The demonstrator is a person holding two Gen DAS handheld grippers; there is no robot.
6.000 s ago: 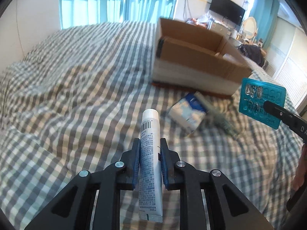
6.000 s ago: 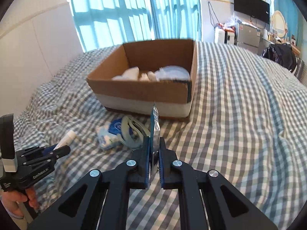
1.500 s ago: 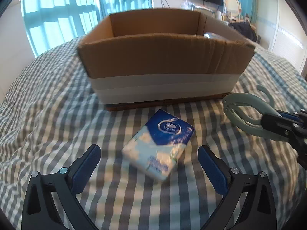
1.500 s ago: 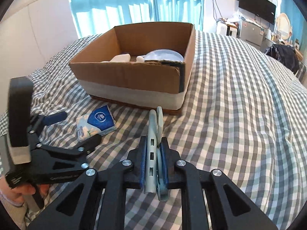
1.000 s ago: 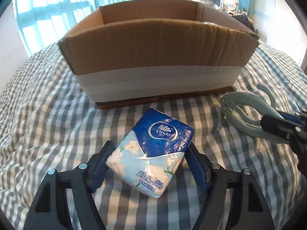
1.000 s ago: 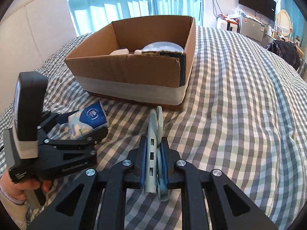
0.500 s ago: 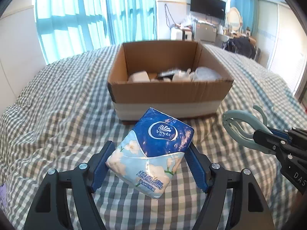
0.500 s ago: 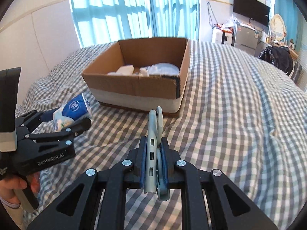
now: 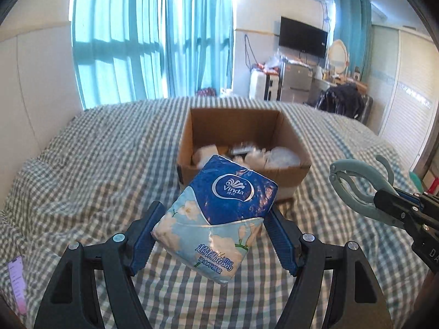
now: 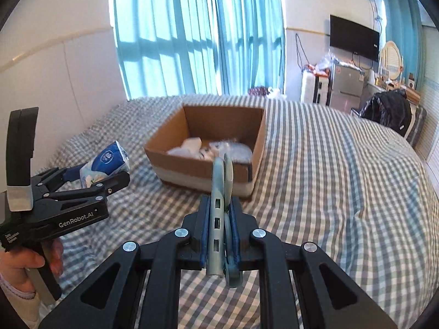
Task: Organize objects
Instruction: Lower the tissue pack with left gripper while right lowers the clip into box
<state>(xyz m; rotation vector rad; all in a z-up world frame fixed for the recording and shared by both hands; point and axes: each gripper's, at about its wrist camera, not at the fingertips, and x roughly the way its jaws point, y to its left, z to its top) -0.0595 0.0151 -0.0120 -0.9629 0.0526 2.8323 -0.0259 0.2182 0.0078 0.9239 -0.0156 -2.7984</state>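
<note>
nearest in the left wrist view, the left gripper (image 9: 212,229) clamps a blue and white tissue pack (image 9: 216,216) between its blue pads, the pack tilted and held clear of the checked bedspread (image 9: 90,170); to its right, the right gripper (image 9: 384,205) pinches the handle end of a pale green clip (image 9: 354,189), whose looped end points left toward the pack without touching it; in the right wrist view the same clip (image 10: 221,208) stands edge-on between the closed fingers of the right gripper (image 10: 221,233), and the left gripper (image 10: 93,176) with the tissue pack (image 10: 105,164) sits at near left; farther off, at the middle of the bed, an open cardboard box (image 9: 236,126) rests on the bedspread and holds white items, blurred; beyond it hang blue curtains (image 9: 153,41)
</note>
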